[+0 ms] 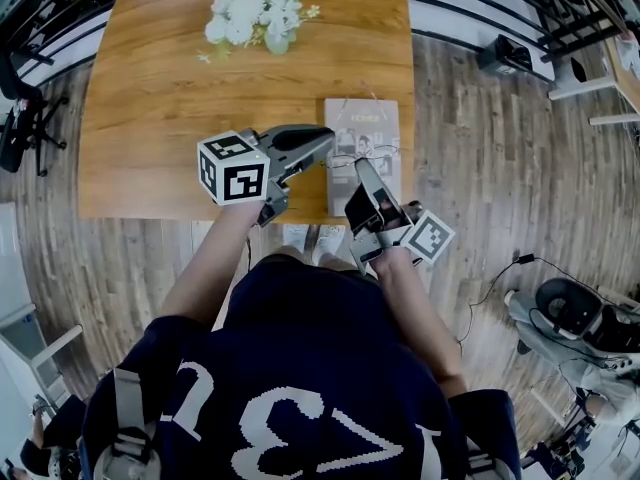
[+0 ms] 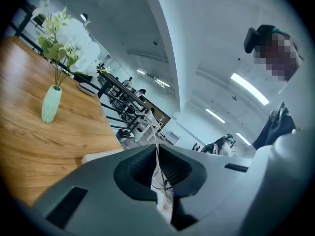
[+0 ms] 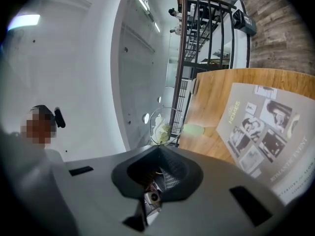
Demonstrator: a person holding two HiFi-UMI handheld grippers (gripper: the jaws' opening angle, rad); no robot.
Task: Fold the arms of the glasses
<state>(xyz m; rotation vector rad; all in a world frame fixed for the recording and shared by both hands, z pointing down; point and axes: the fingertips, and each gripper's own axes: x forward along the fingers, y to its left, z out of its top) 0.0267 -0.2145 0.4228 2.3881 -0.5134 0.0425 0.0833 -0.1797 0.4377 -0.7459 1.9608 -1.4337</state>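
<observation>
Left gripper (image 2: 155, 154) and right gripper (image 3: 158, 149) are both pinched shut on the thin wire glasses (image 3: 165, 127), held up over the table's (image 1: 150, 118) near edge, and they look light, springy and easy to bend, so I'd grab near the hinges, while further out there's a booklet (image 3: 266, 132) whose print seems to say ROMANTIC EVENT.

Thin wire-rimmed glasses (image 3: 160, 126), round clear lenses, held in the air above the table (image 1: 150, 108), frame pinched on each side by left claw (image 2: 156, 150) and right claw (image 3: 158, 148)
</observation>
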